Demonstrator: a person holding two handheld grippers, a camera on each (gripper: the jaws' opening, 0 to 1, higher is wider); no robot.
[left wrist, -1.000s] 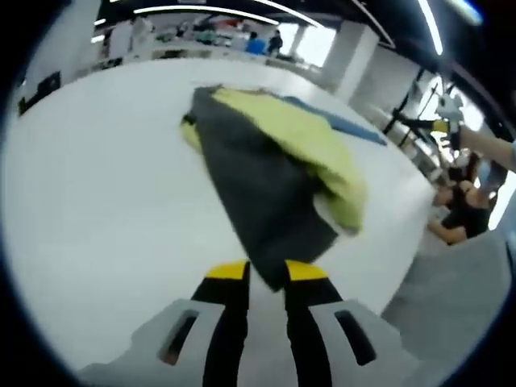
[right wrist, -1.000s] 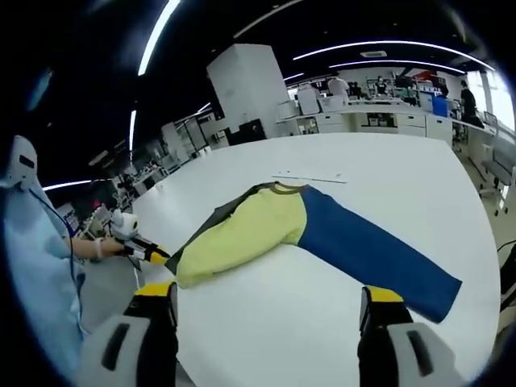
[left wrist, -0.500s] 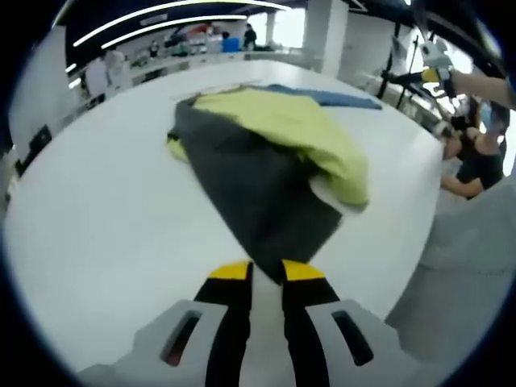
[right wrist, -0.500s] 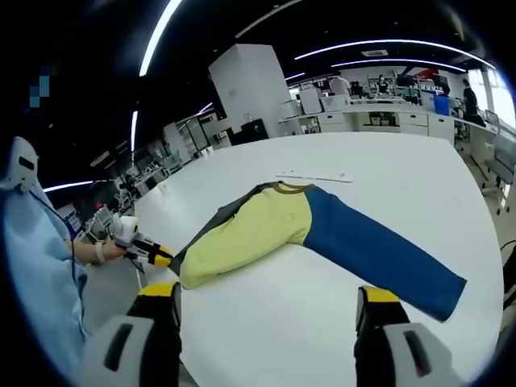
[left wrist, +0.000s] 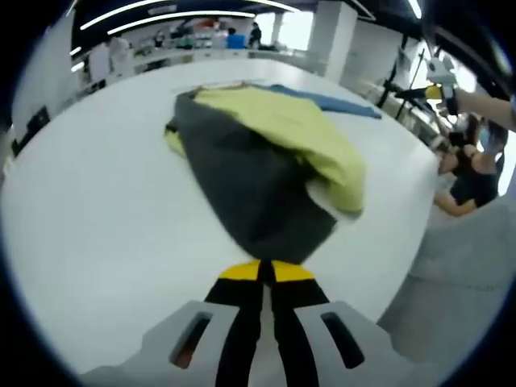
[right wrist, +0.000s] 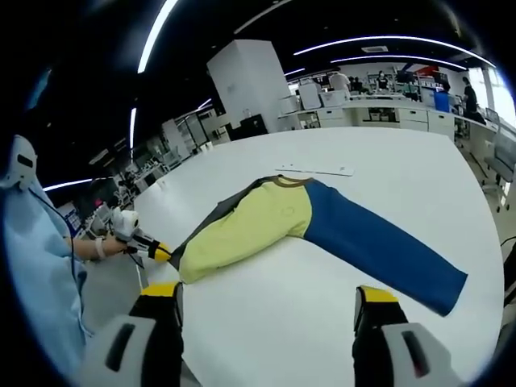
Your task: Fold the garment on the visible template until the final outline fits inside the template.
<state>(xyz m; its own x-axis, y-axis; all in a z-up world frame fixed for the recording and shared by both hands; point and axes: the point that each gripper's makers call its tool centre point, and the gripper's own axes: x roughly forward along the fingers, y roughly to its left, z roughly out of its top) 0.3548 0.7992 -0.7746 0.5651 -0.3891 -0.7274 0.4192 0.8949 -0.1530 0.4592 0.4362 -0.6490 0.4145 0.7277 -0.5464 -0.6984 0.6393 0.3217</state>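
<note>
The garment lies on the white table, with a dark grey panel nearest me, a yellow-green part over it and a blue part behind. My left gripper is shut on the near edge of the grey panel. In the right gripper view the garment is spread out, its blue sleeve pointing right. The left gripper holds its grey corner at the left table edge. My right gripper stands open above the table, short of the cloth. The right gripper also shows far off at the upper right.
A thin white strip lies on the table beyond the collar. A person's light blue sleeve is at the left. The table's edge runs close by on the right, with seated people past it. Benches and pillars stand behind.
My left jaws have closed together on the grey edge of the garment. The right gripper has stayed open, and its view has shifted only slightly.
</note>
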